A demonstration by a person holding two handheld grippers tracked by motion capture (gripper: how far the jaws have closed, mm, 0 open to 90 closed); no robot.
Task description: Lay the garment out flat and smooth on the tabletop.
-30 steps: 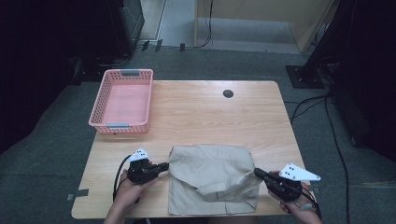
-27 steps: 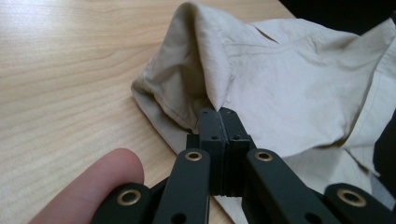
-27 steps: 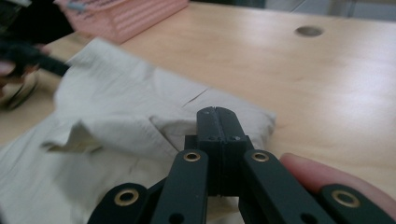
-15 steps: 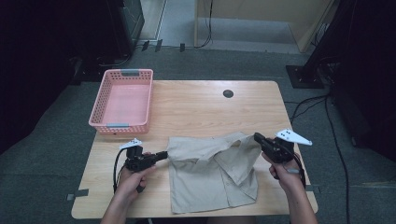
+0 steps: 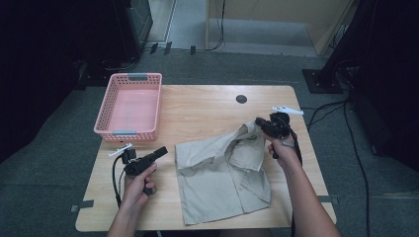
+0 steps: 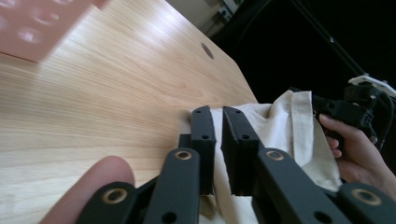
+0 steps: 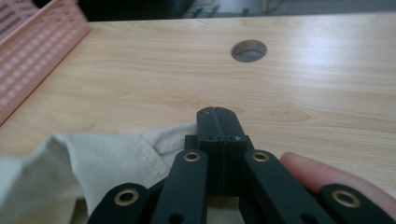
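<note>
Khaki shirt point(image 5: 222, 173) hangs pinched in the right gripper point(image 5: 260, 123), clamped fingers point(image 7: 218, 122) close up.

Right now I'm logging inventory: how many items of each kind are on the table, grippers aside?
Shirt: 1
Basket: 1
Total: 2

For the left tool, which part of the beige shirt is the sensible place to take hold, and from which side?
The shirt's near-left edge, approached level from the left. That edge lies flat and free on the table right ahead of the left tool, whose jaws have just been opening with nothing between them. The right tool already holds the far corner lifted, so a left-edge grip would probably let the cloth spread.
</note>
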